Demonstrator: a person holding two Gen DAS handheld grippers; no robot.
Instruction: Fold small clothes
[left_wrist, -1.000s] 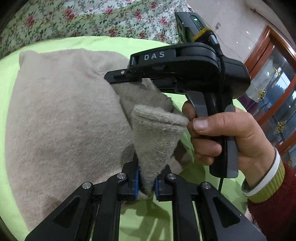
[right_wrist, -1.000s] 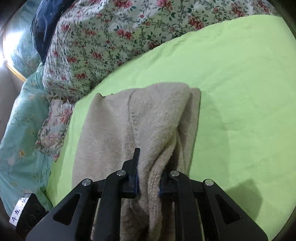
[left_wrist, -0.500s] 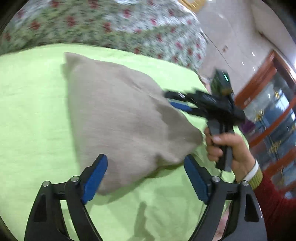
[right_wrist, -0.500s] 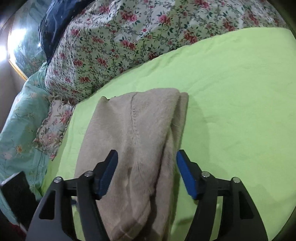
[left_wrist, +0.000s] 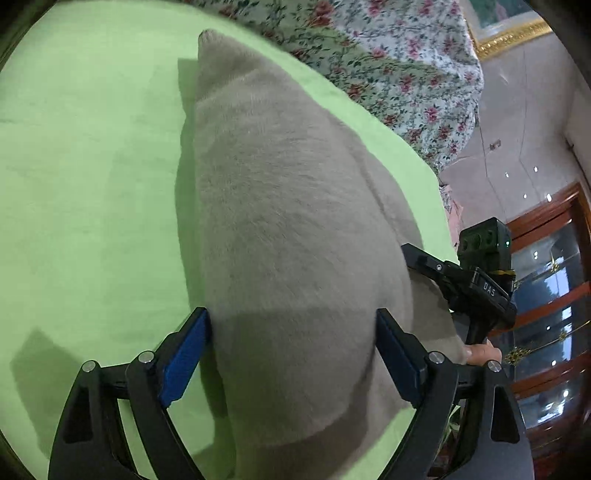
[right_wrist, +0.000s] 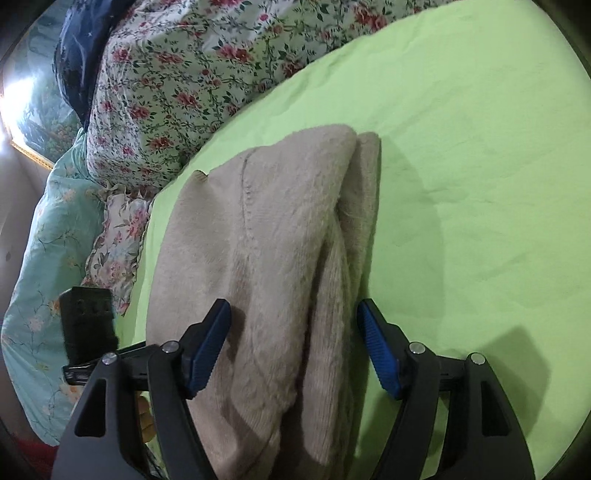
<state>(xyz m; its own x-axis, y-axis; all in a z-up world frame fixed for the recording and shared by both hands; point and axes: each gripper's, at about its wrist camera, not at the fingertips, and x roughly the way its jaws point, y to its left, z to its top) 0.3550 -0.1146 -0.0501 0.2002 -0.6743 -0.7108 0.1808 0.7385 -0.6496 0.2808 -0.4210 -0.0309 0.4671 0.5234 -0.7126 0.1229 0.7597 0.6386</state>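
The left tongs (left_wrist: 291, 354) and right tongs (right_wrist: 293, 347) are both standing wide open, gripping nothing, each straddling the beige knit garment (right_wrist: 266, 251) that is lying folded on the green bed sheet (right_wrist: 461, 166). It is looking soft, light and floppy, probably fuzzy enough not to slip; pinching through every layer at a folded edge (right_wrist: 364, 177) seems wisest.

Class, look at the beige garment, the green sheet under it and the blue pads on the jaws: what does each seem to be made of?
Beige garment: likely knitted wool or acrylic, fuzzy nap, visible ribbing, matte.
Green sheet: smooth woven fabric, probably cotton, matte, faint creases.
Blue pads: apparently rubber or soft plastic, ridged surface.
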